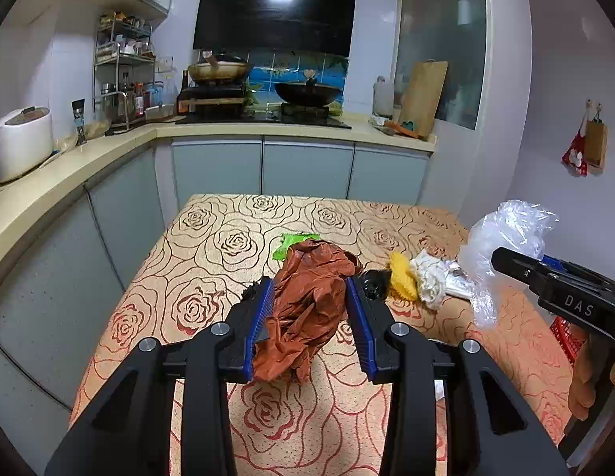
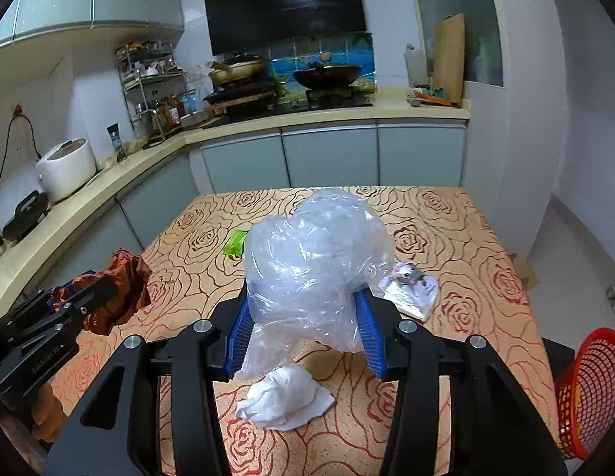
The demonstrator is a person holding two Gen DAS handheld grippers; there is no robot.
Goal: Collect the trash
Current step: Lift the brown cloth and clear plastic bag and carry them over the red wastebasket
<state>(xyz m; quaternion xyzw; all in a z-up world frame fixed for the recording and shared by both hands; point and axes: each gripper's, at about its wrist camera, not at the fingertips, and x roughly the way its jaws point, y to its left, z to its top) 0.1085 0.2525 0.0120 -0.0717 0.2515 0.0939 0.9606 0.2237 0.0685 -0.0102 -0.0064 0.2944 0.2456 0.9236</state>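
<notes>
My left gripper [image 1: 310, 289] is shut on a crumpled brown bag [image 1: 307, 309], which hangs above the rose-patterned table [image 1: 212, 246]. From the right wrist view the same brown bag [image 2: 123, 289] shows at the left, clamped in that gripper [image 2: 75, 297]. My right gripper [image 2: 303, 317] is shut on a clear plastic bag [image 2: 315, 261] that billows up between the blue pads. In the left wrist view this plastic bag [image 1: 506, 238] hangs off the right gripper's black fingers [image 1: 517, 265]. On the table lie a white crumpled tissue [image 2: 283, 396], a green wrapper [image 1: 293, 242], a yellow scrap [image 1: 402, 273] and a white packet [image 2: 410, 293].
A red mesh basket [image 2: 585, 388] stands beside the table at the lower right. Behind the table runs an L-shaped counter [image 1: 268, 129] with a stove, two woks, a spice rack and a white rice cooker [image 1: 22, 139]. A person's hand [image 1: 593, 373] grips the right tool.
</notes>
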